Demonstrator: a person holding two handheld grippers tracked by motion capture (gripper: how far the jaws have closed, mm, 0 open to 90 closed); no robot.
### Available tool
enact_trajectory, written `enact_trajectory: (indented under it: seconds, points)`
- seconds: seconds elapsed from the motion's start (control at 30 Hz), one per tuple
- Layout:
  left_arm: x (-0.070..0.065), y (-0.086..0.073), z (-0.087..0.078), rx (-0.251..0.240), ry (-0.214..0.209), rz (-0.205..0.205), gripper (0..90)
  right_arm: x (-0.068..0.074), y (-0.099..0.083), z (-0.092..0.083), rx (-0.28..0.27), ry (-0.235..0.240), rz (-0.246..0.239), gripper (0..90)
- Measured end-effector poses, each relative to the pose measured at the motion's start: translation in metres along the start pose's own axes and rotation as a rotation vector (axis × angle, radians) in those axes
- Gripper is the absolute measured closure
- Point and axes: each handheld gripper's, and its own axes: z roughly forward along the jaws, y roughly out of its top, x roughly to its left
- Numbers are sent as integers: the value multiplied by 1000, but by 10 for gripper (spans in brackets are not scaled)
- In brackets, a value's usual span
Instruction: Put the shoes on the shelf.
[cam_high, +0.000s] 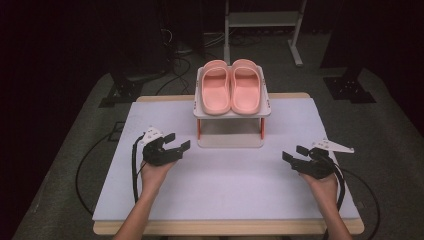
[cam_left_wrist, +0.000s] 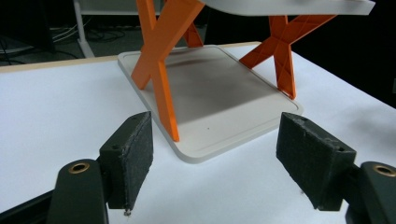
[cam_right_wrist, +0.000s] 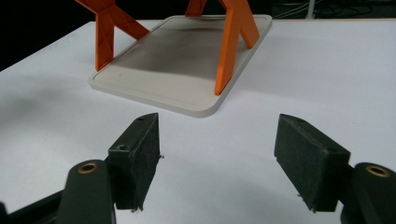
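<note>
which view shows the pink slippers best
The high view: the pink slippers sit side by side on the rack's top shelf, fully visible. The gripper views catch the rack's orange legs and base instead.

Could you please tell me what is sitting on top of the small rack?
A pair of pink slippers lies side by side on the rack's top shelf. The bottom shelf looks bare, though its far edge is hidden.

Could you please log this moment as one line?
left gripper: open, empty | right gripper: open, empty | slippers: on rack

Bright overhead light on the white table (cam_high: 225, 175), dark surroundings, soft shadow under the rack (cam_left_wrist: 224, 93), sharp focus.
</note>
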Motion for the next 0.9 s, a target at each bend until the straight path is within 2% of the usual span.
enact_trajectory:
  seconds: [0.1, 0.37, 0.57, 0.77, 0.9]
  points:
    - [-1, -5, -1, 3, -3, -2, 259, 1, -4, 0, 6, 3, -13, 301]
    - [-2, -22, -5, 8, -13, 0, 224, -3, -20, 1, 27, 9, -7, 277]
    - [-3, -30, -10, 5, -13, -1, 191, -4, -30, -6, 21, 21, -4, 272]
    - [-14, -39, -18, 6, -21, 38, 172, -7, -44, -18, -6, 30, -3, 260]
    - [-21, -49, -23, 4, -31, 48, 162, -10, -54, -25, -16, 28, -5, 241]
